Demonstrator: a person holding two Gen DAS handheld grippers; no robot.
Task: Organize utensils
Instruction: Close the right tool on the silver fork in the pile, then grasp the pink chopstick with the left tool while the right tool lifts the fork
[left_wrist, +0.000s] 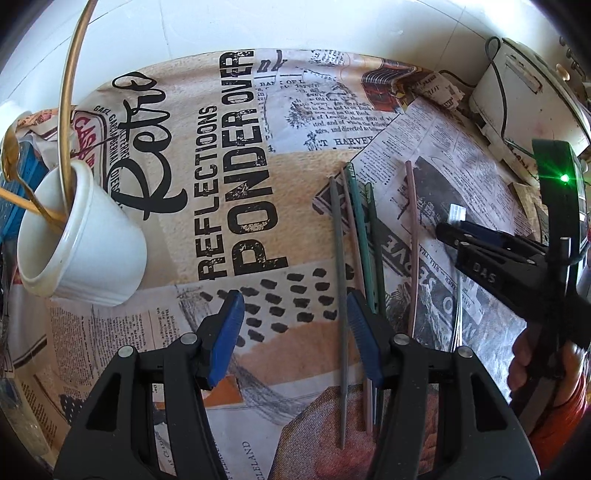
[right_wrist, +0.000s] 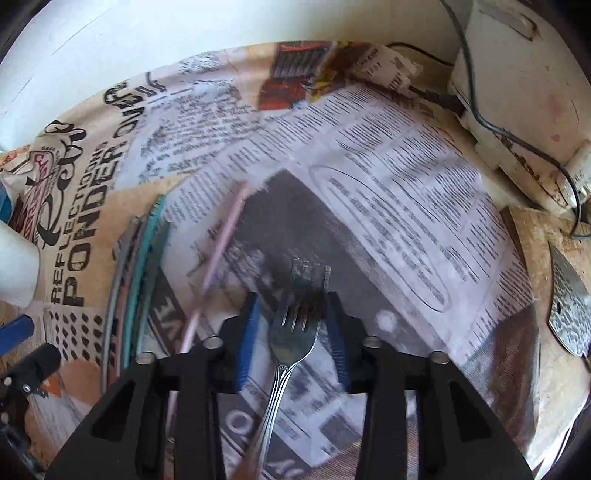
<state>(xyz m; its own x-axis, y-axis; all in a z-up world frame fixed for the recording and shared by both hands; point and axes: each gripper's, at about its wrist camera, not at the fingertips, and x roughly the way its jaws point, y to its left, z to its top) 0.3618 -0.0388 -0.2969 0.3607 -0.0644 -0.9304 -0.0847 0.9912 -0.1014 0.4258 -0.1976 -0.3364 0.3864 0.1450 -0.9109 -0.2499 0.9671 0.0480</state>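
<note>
In the left wrist view my left gripper (left_wrist: 295, 317) is open and empty above the printed cloth. A white cup (left_wrist: 83, 240) at the left holds gold utensils (left_wrist: 68, 103). Several thin sticks, grey (left_wrist: 340, 280), pink (left_wrist: 413, 236) and green (left_wrist: 360, 236), lie on the cloth, some passing under my right finger. My right gripper (left_wrist: 448, 229) shows at the right. In the right wrist view my right gripper (right_wrist: 291, 306) is low over a silver fork (right_wrist: 291, 332) lying between its blue pads (right_wrist: 247, 332), which stand a little apart from it.
A white appliance (left_wrist: 517, 92) with a cable stands at the back right. A patterned metal blade (right_wrist: 570, 314) lies at the right edge of the right wrist view. A blue object (left_wrist: 22, 173) lies behind the cup. The newspaper-print cloth (left_wrist: 221, 166) covers the table.
</note>
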